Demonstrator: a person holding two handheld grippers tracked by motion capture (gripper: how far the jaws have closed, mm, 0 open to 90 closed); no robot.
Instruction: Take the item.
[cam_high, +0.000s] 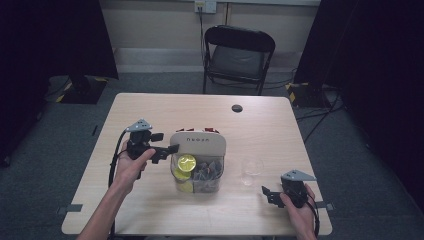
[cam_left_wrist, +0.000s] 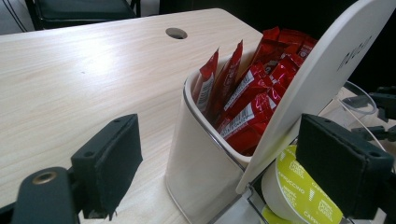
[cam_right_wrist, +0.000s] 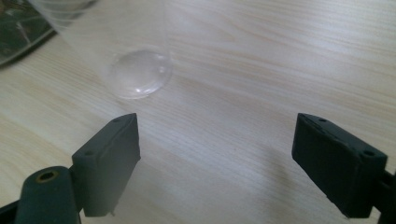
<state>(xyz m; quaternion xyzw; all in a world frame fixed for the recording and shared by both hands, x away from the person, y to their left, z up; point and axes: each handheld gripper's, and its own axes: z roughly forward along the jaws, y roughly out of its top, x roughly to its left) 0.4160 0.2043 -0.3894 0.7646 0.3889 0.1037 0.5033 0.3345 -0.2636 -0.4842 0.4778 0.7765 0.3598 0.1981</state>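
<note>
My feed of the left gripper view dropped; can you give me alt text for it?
The left hand-held gripper stands open around the corner of a white organiser box holding red sachets, its lid tilted up. A yellow-green cappuccino capsule sits by the right jaw.

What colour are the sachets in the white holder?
Red sachets, clearest in the left gripper view.

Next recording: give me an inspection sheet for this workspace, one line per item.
Surface: pale wood table, round cable hole near far edge.
Job's things: white organizer with red sachets behind its tilted panel; clear front compartment with yellow-lidded capsules; clear glass upright to its right.
Clutter: nothing seen.
Grippers: left tool open, at the organizer's left side; right tool open, empty, near the glass.
Cables: black cable trailing from left tool.
Surroundings: folding chair, wall socket, dark curtains.
</note>
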